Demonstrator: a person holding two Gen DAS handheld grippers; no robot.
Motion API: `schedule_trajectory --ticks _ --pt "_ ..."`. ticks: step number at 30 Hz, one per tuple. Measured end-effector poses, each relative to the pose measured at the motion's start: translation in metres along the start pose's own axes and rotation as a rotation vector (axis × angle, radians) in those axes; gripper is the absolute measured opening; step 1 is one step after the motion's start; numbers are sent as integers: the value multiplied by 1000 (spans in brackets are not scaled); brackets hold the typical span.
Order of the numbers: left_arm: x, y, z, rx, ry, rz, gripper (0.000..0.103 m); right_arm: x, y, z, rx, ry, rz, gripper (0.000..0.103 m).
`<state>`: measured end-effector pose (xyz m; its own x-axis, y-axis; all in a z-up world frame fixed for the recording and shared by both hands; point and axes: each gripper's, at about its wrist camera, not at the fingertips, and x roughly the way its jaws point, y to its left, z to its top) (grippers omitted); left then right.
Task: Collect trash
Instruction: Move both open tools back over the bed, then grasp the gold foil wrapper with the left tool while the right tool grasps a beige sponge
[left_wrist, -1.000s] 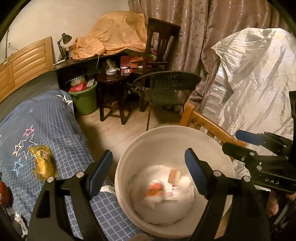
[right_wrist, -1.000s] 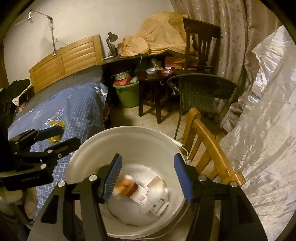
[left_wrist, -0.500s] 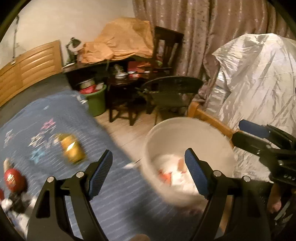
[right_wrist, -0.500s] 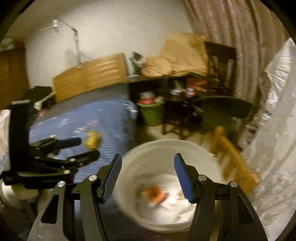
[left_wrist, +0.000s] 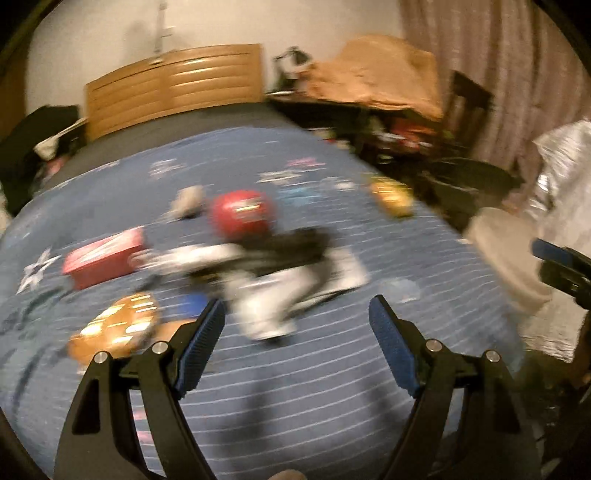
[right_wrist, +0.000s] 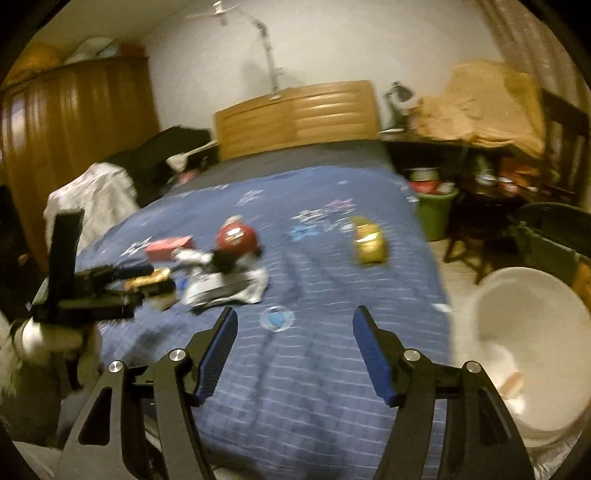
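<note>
Left gripper (left_wrist: 295, 325): held apart, nothing gripped, above the bed (left_wrist: 332, 387).
Right gripper (right_wrist: 293, 332): jaws opening, nothing between.
Red packet (right_wrist: 236, 238): laid mid-bed.
White bucket (right_wrist: 532, 332): stood beside the bed.

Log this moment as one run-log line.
phase: reaching for trash | left gripper: open, empty | right gripper: opening, empty | trash on bed | bin beside

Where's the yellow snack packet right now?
In the right wrist view, the crinkly yellow snack packet lies alone on the blue checked bedspread, right of the round red packet, toward the green plastic bin.
</note>
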<state>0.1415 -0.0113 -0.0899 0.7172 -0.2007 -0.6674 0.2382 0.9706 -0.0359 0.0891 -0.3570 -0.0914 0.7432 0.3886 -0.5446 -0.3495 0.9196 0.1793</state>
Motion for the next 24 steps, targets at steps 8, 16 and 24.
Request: schedule_trajectory --ticks 8,16,24 --pt "19 131 -5 78 132 21 77 52 72 -16 -114 136 141 68" --pt "74 140 -1 174 266 -103 77 76 111 -21 -191 204 176 68" --pt "84 150 -11 107 262 -93 50 113 147 -9 -293 245 252 67"
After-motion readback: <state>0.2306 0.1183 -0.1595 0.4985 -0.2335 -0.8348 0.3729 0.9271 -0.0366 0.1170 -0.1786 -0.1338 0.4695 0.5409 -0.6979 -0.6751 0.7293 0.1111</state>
